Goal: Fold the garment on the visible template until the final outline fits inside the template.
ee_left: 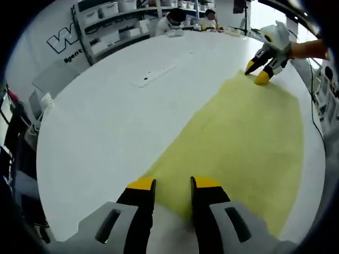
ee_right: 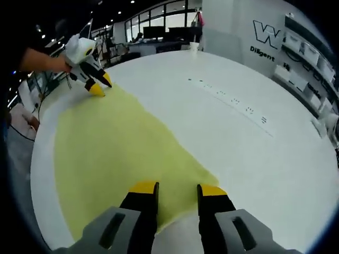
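White table (ee_left: 106,121) is the biggest thing, round-edged, takes up most of both views. My yellow garment (ee_left: 249,137) lies flat and spread on it, one long pale sheet running from my left gripper to my right one; no fold visible. I can't make out any template outline under or around it.

Left gripper (ee_left: 172,184): jaws parted with a clear gap, yellow tips resting at the near edge of the garment, cloth showing between them, nothing pinched as far as I can see. In the right gripper view the same gripper (ee_right: 99,86) sits at the far corner of the garment, tips down at the cloth edge.

Right gripper (ee_right: 177,189): jaws apart too, tips at the garment's near edge, not clamped on anything I can tell. It appears in the left gripper view at the far corner (ee_left: 258,73), held by my hand (ee_left: 304,49).

Small stuff: a flush socket strip (ee_right: 233,101) set in the table beside the garment, shelving (ee_left: 114,24) with bins past the table.
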A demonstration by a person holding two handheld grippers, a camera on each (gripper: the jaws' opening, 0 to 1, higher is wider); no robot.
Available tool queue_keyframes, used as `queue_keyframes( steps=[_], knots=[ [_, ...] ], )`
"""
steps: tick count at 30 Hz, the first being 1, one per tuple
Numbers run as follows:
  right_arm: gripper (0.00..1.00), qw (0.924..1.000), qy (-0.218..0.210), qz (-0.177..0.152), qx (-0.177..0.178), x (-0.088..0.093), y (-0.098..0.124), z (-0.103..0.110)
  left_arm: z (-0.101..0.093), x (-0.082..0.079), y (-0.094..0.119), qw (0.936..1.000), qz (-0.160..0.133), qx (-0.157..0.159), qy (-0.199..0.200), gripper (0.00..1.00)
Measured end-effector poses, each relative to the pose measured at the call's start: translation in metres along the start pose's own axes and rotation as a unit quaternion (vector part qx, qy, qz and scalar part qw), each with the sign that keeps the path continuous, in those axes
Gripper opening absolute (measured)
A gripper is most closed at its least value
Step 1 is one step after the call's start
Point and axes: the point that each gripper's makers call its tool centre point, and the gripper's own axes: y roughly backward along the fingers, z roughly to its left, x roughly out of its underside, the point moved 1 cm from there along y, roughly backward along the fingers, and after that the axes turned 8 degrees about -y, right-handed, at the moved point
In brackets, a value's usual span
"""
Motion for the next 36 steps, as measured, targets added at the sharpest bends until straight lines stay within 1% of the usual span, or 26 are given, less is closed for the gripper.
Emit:
queue_keyframes(
  steps=[3,4,7,8,10,12,13,15,17,20,23,25,28,30,31,33,34,35,36],
  knots=[
    [0.32,0.9998,0.015,-0.010,-0.001,-0.001,0.004,0.008,-0.006,-0.002,0.005,0.9996,-0.010,-0.001,-0.026,0.30],
    [0.34,0.9998,0.016,-0.015,-0.002,-0.003,0.004,0.006,-0.008,-0.003,0.007,0.9993,-0.012,-0.001,-0.035,0.31],
    [0.38,0.9996,0.006,-0.024,-0.014,-0.007,0.006,0.013,-0.015,-0.008,0.011,0.9990,-0.028,0.006,-0.034,0.32],
    [0.41,0.9994,0.003,-0.027,-0.019,-0.008,0.008,0.018,-0.020,-0.012,0.013,0.9987,-0.038,0.015,-0.030,0.33],
    [0.46,0.9989,-0.001,-0.030,-0.036,-0.008,0.012,0.031,-0.039,-0.021,0.017,0.9961,-0.073,0.046,-0.016,0.37],
    [0.50,0.9984,0.000,-0.037,-0.044,-0.006,0.014,0.040,-0.046,-0.017,0.019,0.9964,-0.068,0.043,-0.027,0.40],
    [0.50,0.9980,0.006,-0.036,-0.052,-0.002,0.015,0.047,-0.053,-0.016,0.020,0.9954,-0.072,0.047,-0.043,0.40],
    [0.51,0.9979,0.023,-0.024,-0.055,0.007,0.015,0.054,-0.062,-0.007,0.020,0.9952,-0.064,0.049,-0.056,0.39],
    [0.50,0.9974,0.033,-0.019,-0.061,0.014,0.017,0.060,-0.066,-0.001,0.021,0.9951,-0.061,0.051,-0.058,0.39],
    [0.50,0.9970,0.033,-0.013,-0.068,0.022,0.020,0.065,-0.069,0.005,0.026,0.9959,-0.063,0.056,-0.033,0.37],
    [0.51,0.9964,0.039,-0.004,-0.075,0.032,0.024,0.068,-0.070,0.013,0.028,0.9960,-0.059,0.054,-0.040,0.38],
    [0.51,0.9958,0.050,-0.001,-0.076,0.038,0.029,0.070,-0.067,0.018,0.030,0.9965,-0.057,0.053,-0.032,0.38],
    [0.51,0.9956,0.058,0.003,-0.074,0.047,0.035,0.065,-0.063,0.023,0.031,0.9972,-0.056,0.049,-0.001,0.40],
    [0.51,0.9954,0.063,0.001,-0.072,0.053,0.040,0.061,-0.060,0.025,0.031,0.9970,-0.062,0.046,0.006,0.42],
    [0.51,0.9956,0.060,0.001,-0.072,0.055,0.042,0.059,-0.059,0.027,0.031,0.9971,-0.061,0.042,0.018,0.43],
    [0.52,0.9967,0.050,0.007,-0.064,0.057,0.046,0.056,-0.059,0.027,0.032,0.9972,-0.061,0.039,0.018,0.45],
    [0.51,0.9966,0.051,0.011,-0.064,0.058,0.048,0.057,-0.058,0.027,0.034,0.9974,-0.059,0.036,0.020,0.44],
    [0.50,0.9963,0.056,0.007,-0.065,0.057,0.051,0.059,-0.059,0.027,0.037,0.9977,-0.057,0.032,0.016,0.41],
    [0.49,0.9959,0.061,-0.001,-0.066,0.054,0.053,0.062,-0.060,0.025,0.040,0.9977,-0.062,0.026,0.000,0.35]
  ],
)
